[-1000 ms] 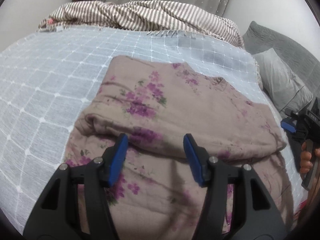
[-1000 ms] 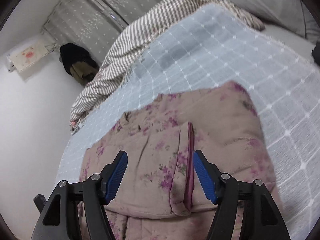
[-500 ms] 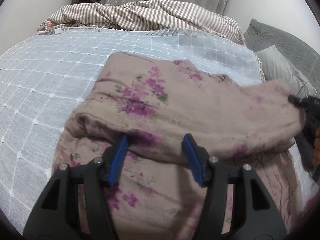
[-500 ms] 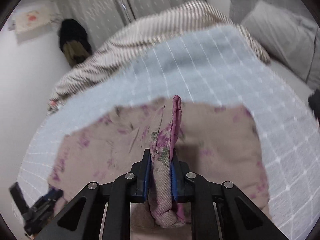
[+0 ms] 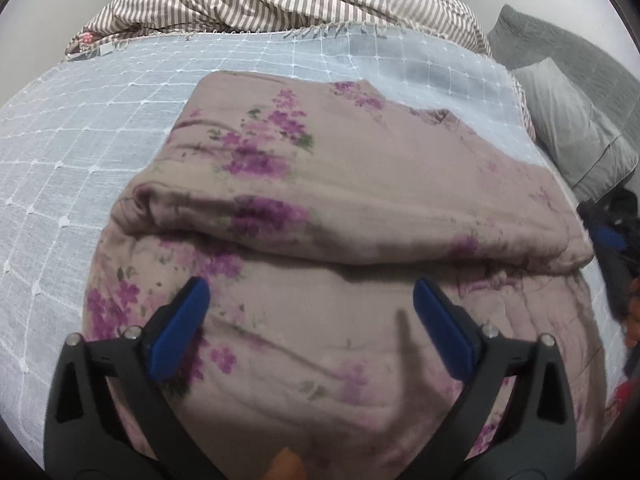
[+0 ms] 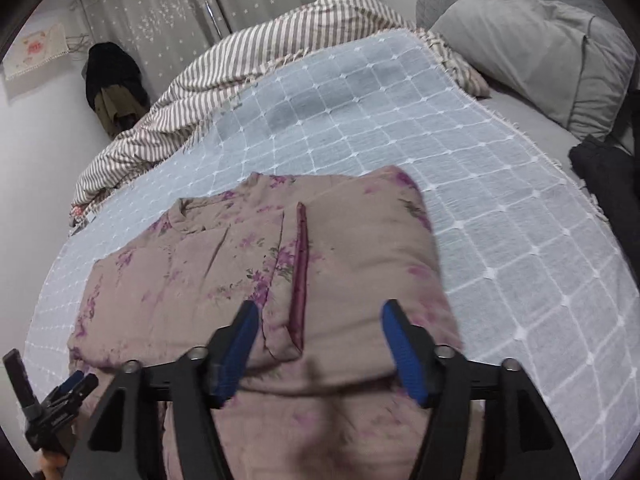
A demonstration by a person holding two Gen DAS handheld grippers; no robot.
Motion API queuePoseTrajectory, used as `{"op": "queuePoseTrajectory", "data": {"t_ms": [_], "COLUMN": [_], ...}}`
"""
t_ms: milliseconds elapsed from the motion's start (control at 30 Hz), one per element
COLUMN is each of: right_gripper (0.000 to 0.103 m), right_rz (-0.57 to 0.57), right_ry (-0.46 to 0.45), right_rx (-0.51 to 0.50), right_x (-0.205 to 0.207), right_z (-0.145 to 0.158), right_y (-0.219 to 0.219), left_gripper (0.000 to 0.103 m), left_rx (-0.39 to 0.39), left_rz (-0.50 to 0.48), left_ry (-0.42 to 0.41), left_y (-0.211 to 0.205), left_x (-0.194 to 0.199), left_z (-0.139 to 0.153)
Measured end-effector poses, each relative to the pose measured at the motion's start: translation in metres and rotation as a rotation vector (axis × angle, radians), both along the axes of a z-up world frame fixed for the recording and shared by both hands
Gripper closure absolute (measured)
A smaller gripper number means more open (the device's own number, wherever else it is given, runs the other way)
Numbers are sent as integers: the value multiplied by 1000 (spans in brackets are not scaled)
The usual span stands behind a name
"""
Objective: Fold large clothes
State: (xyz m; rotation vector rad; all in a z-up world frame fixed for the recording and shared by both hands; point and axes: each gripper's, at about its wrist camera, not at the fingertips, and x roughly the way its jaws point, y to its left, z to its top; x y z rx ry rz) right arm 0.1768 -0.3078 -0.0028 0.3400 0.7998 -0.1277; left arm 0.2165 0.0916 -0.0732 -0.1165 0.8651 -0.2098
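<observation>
A mauve padded garment with purple flowers (image 5: 340,200) lies folded on the bed, its top layer doubled over with the fold edge running across the middle. My left gripper (image 5: 312,320) is open and empty just above the lower layer. In the right wrist view the garment (image 6: 352,248) shows a dark red trim strip (image 6: 300,264). My right gripper (image 6: 320,340) is open and empty over the garment's near edge. The left gripper shows at the lower left of that view (image 6: 56,404).
A pale blue checked bedspread (image 5: 100,128) covers the bed. A striped duvet (image 5: 280,4) is bunched at the far end. Grey pillows (image 6: 540,52) lie at the right. Dark clothing (image 6: 600,172) sits by the bed's right edge.
My right gripper was shut on the garment's folded edge half a second ago; it has let go and opened. My left gripper has opened wider and drawn back. The top layer now lies flat.
</observation>
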Motion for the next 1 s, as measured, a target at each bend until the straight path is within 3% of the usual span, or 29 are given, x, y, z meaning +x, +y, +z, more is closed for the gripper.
{"op": "queuePoseTrajectory", "data": {"t_ms": [100,233,367,767,867,1000], "right_gripper": [19,15,13,13,13,13], "right_rz": [-6,4,35,115,126,137], "right_ry": [-48,-75,-29,159,216,276], "right_rx": [3,-12,-36,-25,-8,2], "right_x": [-35,-65,-95,-168,-183,-199], "right_z": [15,28,32,-11,-30,-51], "right_y": [-7,-9,-12,-29,-35,-43], "left_gripper": [1,0,0,0,0,0], "left_rx": [55,-6,-87,-46,9,14], "left_rz": [-19,-51,-52,-118,-154,-192], "left_ry": [7,29,77,89,129,198], "left_y": [-10,-13,-4,43,54,69], "left_x": [-11,-27,-45,-113,-125,-139], "left_z": [1,7,11,37,34,22]}}
